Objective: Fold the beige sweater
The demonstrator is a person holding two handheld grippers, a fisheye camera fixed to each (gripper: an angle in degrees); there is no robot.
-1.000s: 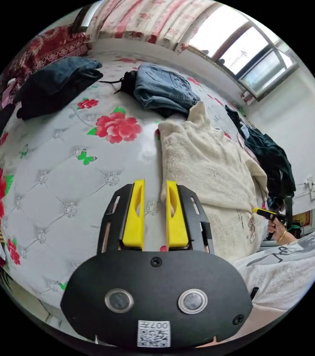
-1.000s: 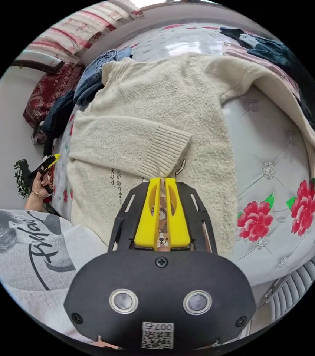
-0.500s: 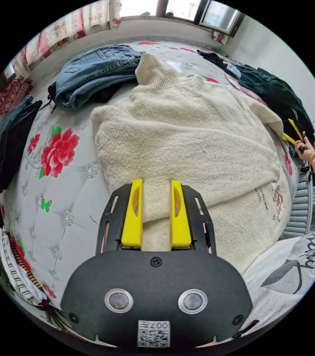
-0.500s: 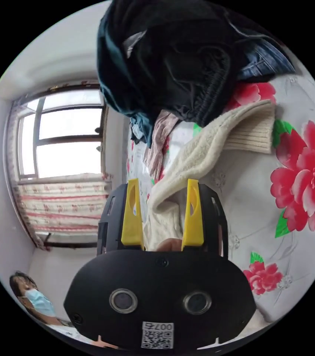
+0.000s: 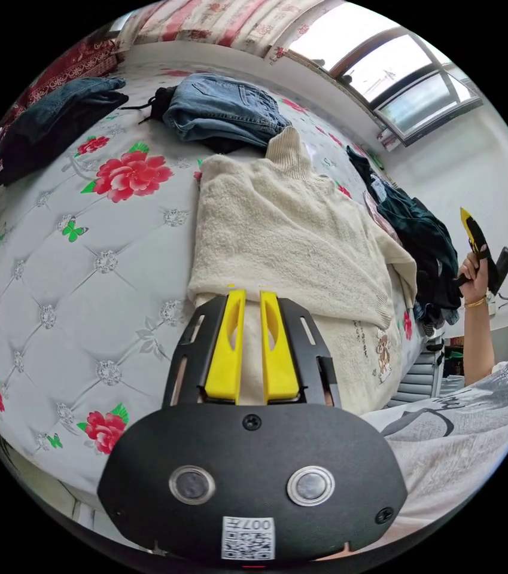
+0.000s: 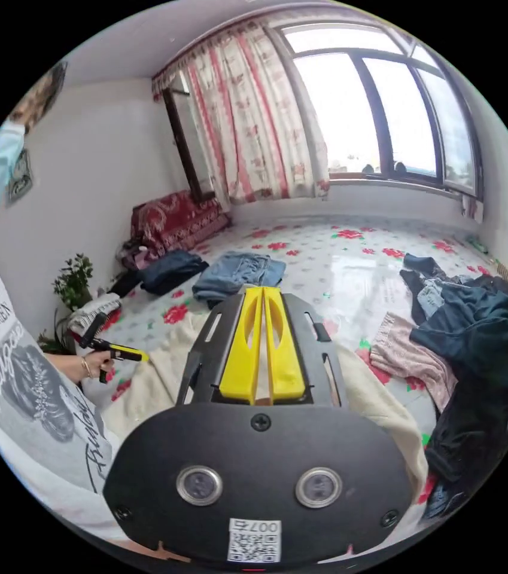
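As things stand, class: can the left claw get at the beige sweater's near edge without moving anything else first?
Probably yes. The left claw hangs right at the near edge of the beige sweater, its jaws nearly closed, and nothing lies between them. The jeans and dark clothes sit off to the sides.

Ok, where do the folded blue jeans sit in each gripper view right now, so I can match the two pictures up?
Left gripper view: the folded blue jeans lie near the top, just beyond the beige sweater collar.
Right gripper view: the folded blue jeans lie mid-frame, left of centre, just above the right gripper tips.
Shared landmark: the window behind the bed.
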